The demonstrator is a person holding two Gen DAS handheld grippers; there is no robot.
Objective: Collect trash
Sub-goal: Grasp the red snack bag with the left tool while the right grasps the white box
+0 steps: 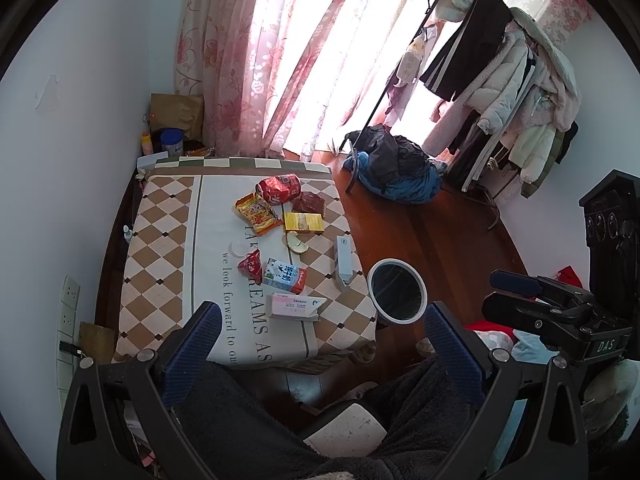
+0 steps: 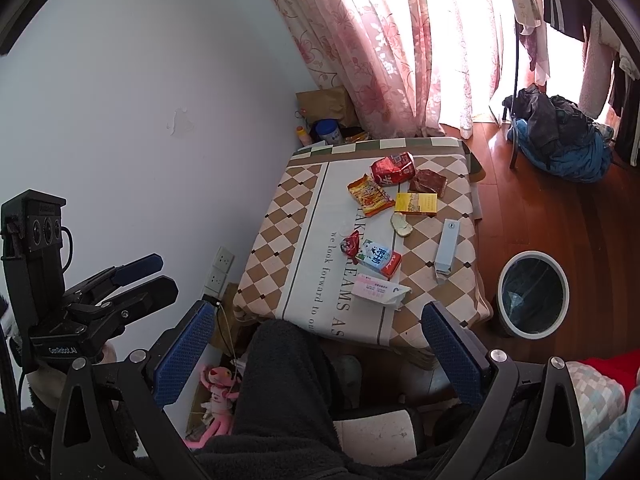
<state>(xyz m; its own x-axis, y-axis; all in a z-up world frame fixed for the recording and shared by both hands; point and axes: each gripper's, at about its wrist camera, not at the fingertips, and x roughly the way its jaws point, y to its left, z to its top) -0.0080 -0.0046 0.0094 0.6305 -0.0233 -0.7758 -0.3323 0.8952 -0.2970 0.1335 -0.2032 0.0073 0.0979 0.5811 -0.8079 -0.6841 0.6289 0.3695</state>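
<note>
Trash lies on a small table with a checked cloth: a crushed red can, an orange snack wrapper, a dark wrapper, a yellow box, a fruit peel, a small red wrapper, a milk carton, a pink-white pack and a grey-blue box. A round white bin stands on the floor right of the table. My left gripper and right gripper are open and empty, held back from the table's near edge.
A blue tin and a paper bag stand behind the table by pink curtains. A clothes rack and a heap of dark clothes are at the right on the wood floor. A dark-clothed leg is below the grippers.
</note>
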